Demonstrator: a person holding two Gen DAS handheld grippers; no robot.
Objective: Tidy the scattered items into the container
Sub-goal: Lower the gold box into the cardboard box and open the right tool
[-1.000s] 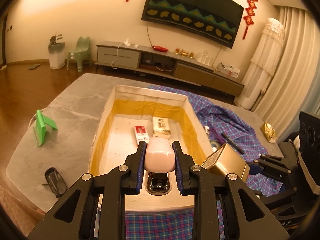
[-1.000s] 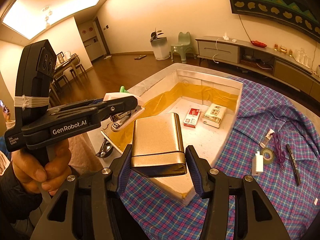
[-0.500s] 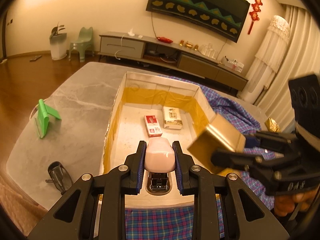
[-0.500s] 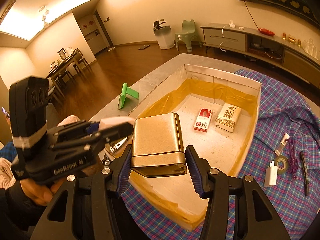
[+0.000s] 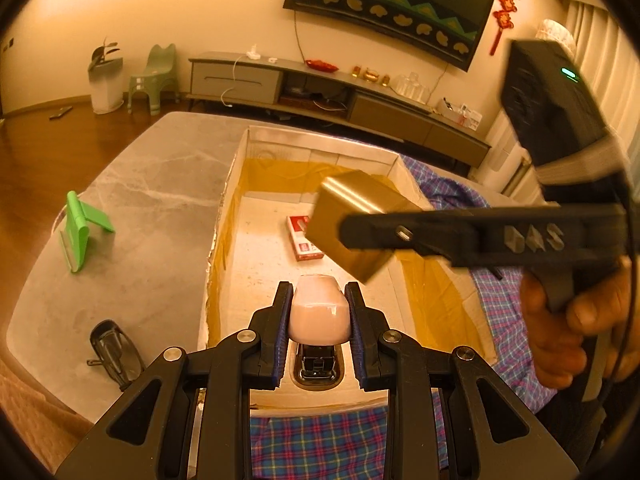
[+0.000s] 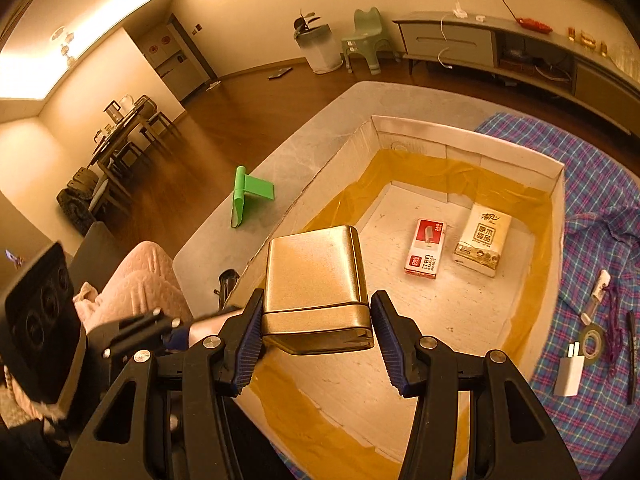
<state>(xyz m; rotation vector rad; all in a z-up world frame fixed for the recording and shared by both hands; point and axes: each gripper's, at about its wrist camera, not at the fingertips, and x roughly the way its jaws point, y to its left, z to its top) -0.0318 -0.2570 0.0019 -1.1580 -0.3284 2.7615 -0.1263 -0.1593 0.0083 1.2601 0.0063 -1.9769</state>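
Gold tin (image 6: 316,280) and pink stapler (image 5: 319,314) held above the box (image 6: 468,140).

The right gripper (image 6: 318,334) has its fingers clamped on the tin over the box's near left wall; the left gripper (image 5: 319,316) has its fingers closed on the stapler above the near end. A staples packet (image 6: 426,254) and tissue pack (image 6: 482,240) lie inside, towards the far end.

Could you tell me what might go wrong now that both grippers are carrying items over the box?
1. The gold tin in the right gripper hangs tilted above the box; let go from there, it could land on the red staple box.
2. Both grippers crowd the same near end, so the tin could knock the stapler in the left gripper.
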